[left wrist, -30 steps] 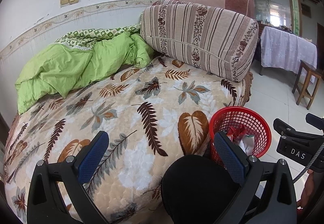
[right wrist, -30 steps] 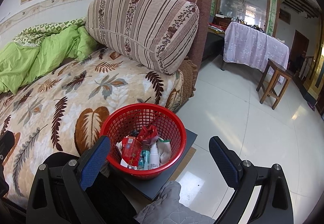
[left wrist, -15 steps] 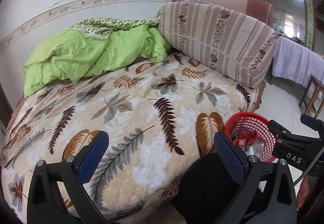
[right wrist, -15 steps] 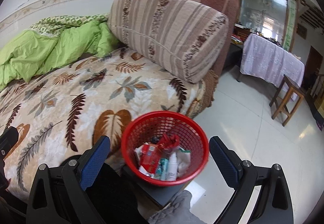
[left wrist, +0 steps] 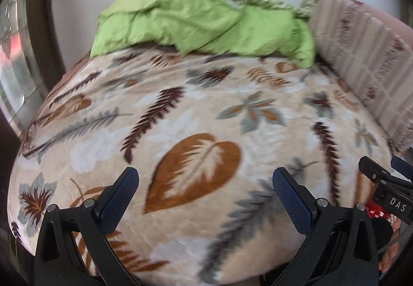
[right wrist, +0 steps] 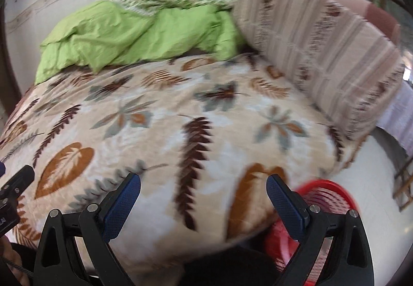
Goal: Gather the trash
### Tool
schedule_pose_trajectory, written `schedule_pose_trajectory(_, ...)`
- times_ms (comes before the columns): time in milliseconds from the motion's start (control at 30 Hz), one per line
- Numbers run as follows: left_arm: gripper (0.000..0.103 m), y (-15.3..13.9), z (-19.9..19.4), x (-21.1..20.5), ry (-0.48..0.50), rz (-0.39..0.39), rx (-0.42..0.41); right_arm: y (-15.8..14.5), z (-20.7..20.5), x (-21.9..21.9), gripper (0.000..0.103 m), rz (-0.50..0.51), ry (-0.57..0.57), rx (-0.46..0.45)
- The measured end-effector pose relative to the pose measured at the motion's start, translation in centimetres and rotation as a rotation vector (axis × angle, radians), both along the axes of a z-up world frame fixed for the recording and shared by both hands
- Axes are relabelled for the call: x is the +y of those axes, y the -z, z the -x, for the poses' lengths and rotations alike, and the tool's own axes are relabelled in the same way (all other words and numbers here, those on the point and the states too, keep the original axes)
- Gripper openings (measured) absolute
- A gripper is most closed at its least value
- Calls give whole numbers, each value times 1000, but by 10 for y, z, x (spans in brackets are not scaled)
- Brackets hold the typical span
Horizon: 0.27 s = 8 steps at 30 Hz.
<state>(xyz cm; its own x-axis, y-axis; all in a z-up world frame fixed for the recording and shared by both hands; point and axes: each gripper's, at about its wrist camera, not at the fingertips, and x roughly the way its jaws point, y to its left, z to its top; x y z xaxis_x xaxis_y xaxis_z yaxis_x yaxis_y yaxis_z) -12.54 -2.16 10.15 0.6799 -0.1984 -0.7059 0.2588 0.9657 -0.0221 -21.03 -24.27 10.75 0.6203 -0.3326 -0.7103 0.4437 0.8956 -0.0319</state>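
Observation:
A red mesh basket (right wrist: 327, 198) shows blurred at the lower right of the right wrist view, beside the bed's near edge and partly behind my right finger; only a red sliver (left wrist: 375, 212) shows in the left wrist view. My right gripper (right wrist: 204, 198) is open over the leaf-patterned bed cover (right wrist: 160, 131), holding nothing. My left gripper (left wrist: 205, 193) is open too, above the same cover (left wrist: 206, 118). No loose trash shows on the bed. Both views are motion-blurred.
A crumpled green quilt (left wrist: 201, 22) lies at the back of the bed by the wall. A striped bolster (right wrist: 320, 48) runs along the right side. White tiled floor (right wrist: 374, 164) and a wooden stool leg sit far right.
Both views have swung left, from the floor and basket onto the bed. The basket slid from the centre to the lower right edge. Both grippers stayed open.

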Motion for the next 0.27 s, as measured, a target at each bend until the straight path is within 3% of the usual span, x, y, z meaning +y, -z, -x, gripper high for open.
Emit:
schedule_pose_trajectory(167, 103, 37, -58, 20, -81, 28, 140, 46, -84, 11, 99, -61, -50, 68)
schedule_pose_trajectory(267, 103, 52, -81, 24, -137, 29, 153, 67, -126, 12, 99, -110, -65, 120)
